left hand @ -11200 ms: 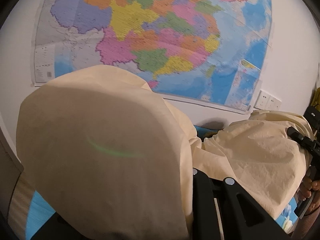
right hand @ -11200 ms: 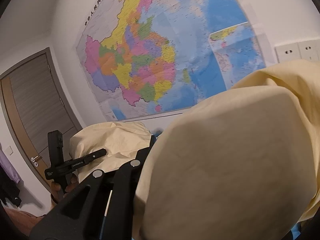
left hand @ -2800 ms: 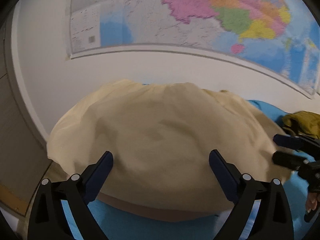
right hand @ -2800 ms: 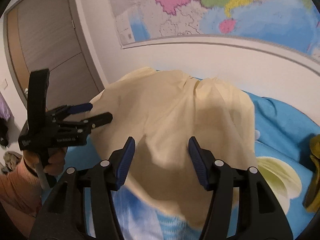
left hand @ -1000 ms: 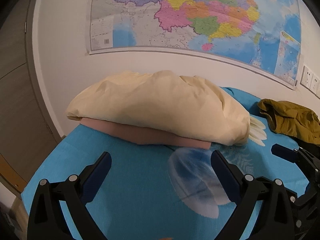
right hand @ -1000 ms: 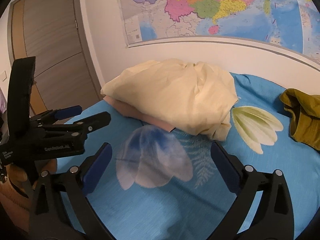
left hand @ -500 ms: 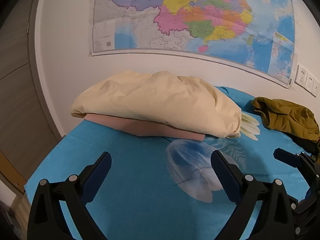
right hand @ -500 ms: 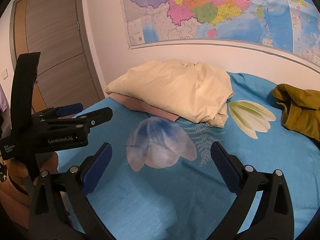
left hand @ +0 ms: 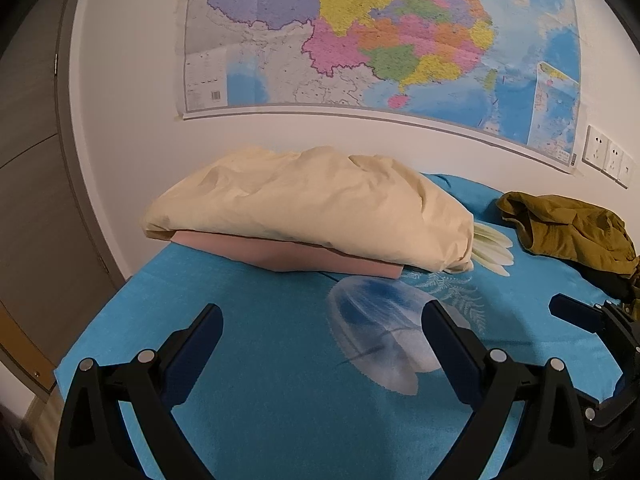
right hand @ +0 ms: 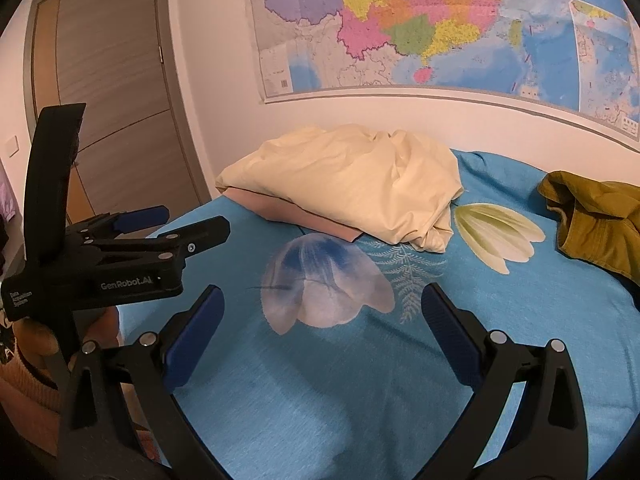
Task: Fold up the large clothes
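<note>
The folded cream garment (left hand: 304, 208) lies on a pink folded cloth (left hand: 296, 254) at the far side of the bed (left hand: 272, 360), near the wall. Left gripper (left hand: 322, 336) and right gripper (right hand: 322, 316) hover with fingers spread wide, holding nothing; an olive garment (right hand: 596, 224), perhaps a jacket, lies crumpled well apart

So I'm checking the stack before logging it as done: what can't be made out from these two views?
- Pink garment: mostly covered by the cream garment in both views; its folds are hidden.
- Olive garment: cut off by the right wrist frame edge; in the left wrist view, the right gripper hides its lower part.
- Map text: too small to read.
</note>
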`<state>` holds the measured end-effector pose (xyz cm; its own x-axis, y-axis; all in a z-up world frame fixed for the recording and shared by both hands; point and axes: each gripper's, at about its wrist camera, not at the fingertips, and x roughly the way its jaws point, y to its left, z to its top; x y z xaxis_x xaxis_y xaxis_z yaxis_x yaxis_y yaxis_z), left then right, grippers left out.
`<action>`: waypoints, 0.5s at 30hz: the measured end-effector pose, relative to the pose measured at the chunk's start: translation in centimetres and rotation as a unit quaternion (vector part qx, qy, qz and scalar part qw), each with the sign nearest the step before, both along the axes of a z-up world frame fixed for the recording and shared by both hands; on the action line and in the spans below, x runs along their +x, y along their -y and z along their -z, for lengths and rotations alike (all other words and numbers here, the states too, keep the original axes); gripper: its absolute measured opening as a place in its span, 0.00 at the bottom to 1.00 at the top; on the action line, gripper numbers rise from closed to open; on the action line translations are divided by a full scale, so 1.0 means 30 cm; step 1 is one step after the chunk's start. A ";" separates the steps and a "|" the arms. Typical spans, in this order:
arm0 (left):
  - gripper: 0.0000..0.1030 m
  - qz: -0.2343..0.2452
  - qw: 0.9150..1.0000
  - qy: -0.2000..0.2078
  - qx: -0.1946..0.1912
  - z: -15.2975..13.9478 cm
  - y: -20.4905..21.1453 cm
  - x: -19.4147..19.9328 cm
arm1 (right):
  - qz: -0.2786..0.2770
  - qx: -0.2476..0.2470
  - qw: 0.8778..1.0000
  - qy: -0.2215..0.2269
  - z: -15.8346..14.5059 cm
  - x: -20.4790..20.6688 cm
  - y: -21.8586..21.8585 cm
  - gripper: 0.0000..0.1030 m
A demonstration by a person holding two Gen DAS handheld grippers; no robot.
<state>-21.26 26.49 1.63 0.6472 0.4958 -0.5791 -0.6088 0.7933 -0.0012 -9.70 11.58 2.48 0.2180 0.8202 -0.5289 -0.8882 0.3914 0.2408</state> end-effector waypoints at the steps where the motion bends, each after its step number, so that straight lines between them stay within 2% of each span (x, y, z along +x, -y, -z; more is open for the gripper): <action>1: 0.93 -0.001 1.000 0.000 0.000 0.000 0.000 -0.002 | 0.001 0.001 1.000 0.001 -0.001 -0.001 0.002 0.94; 15: 0.93 0.000 1.000 -0.003 0.004 0.001 0.008 -0.013 | -0.001 0.005 1.000 -0.004 0.001 -0.014 0.010 0.94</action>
<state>-21.65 26.25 1.60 0.6445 0.5005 -0.5781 -0.6082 0.7937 0.0090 -10.12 11.28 2.46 0.2120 0.8254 -0.5232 -0.8867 0.3875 0.2520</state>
